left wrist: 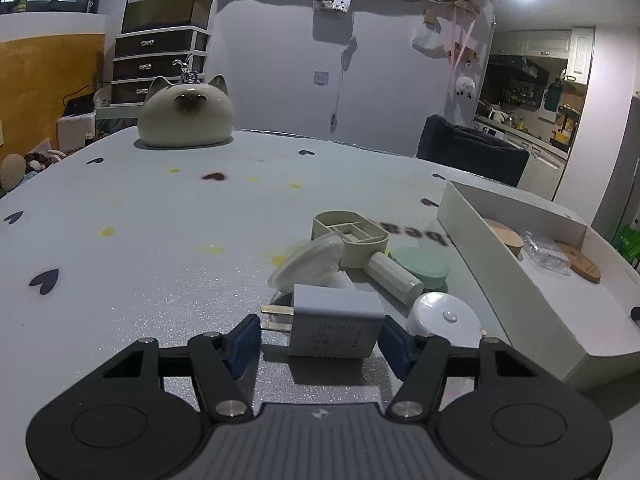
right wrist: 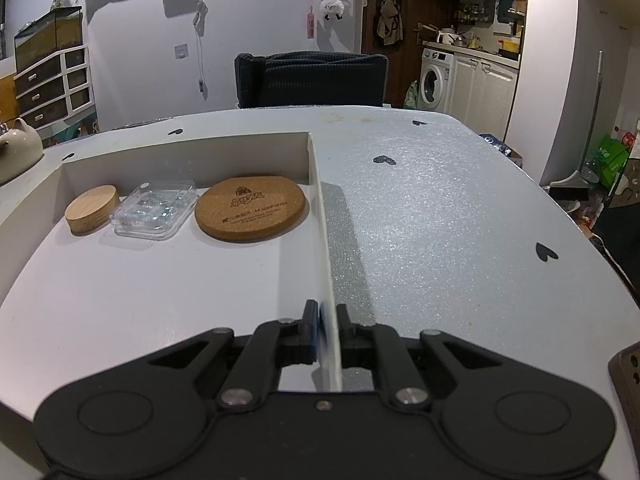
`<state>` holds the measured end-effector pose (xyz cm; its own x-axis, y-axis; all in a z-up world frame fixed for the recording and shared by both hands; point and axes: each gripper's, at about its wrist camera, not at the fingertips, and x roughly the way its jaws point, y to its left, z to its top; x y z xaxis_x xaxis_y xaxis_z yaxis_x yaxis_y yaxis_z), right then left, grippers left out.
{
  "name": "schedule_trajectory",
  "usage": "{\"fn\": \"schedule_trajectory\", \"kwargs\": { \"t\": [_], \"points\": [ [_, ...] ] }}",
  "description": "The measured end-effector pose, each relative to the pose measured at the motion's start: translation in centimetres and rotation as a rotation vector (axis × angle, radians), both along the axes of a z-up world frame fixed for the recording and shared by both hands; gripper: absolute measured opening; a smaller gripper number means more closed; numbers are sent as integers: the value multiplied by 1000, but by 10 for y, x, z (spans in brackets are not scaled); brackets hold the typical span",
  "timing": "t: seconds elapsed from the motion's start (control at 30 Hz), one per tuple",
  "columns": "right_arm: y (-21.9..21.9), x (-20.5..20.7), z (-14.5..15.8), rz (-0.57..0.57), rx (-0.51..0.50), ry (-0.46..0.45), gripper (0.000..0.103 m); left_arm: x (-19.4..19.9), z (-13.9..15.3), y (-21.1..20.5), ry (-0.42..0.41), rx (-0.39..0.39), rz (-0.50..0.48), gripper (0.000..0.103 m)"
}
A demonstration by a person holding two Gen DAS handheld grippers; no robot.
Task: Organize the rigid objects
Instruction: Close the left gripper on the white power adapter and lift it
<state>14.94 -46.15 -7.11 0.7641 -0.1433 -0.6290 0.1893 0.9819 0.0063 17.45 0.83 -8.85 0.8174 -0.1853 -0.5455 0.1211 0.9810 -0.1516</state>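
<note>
Bare table [right wrist: 440, 216], left gripper [left wrist: 320, 336] flanking charger [left wrist: 336, 328]; right gripper [right wrist: 328, 332] clamping box wall [right wrist: 324, 240]

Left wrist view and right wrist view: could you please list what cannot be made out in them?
- Left wrist view: the grey plug-in charger's label print is too small to read.
- Left wrist view: the white heart-shaped piece hides the objects stacked under it.
- Right wrist view: the white cardboard tray's near corner is hidden by the right tool.
- Right wrist view: the clear plastic case's contents are blurred.
</note>
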Motion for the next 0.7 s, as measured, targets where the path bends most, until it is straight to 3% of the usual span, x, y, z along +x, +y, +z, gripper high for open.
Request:
{"fn": "schedule_trajectory", "kwargs": {
  "t": [0.2,0.47,0.6,0.7],
  "points": [
    [0,0,0,1,0,0,10,-6,1,3,-28,-28,-4,64],
    [0,0,0,1,1,0,10,-29,-2,-11,-29,69,-39,64],
    [0,0,0,2,0,-1,10,-44,-1,-10,-50,49,-38,64],
    [0,0,0,2,1,-2,10,-43,-2,-8,-52,48,-28,71]
  ]
}}
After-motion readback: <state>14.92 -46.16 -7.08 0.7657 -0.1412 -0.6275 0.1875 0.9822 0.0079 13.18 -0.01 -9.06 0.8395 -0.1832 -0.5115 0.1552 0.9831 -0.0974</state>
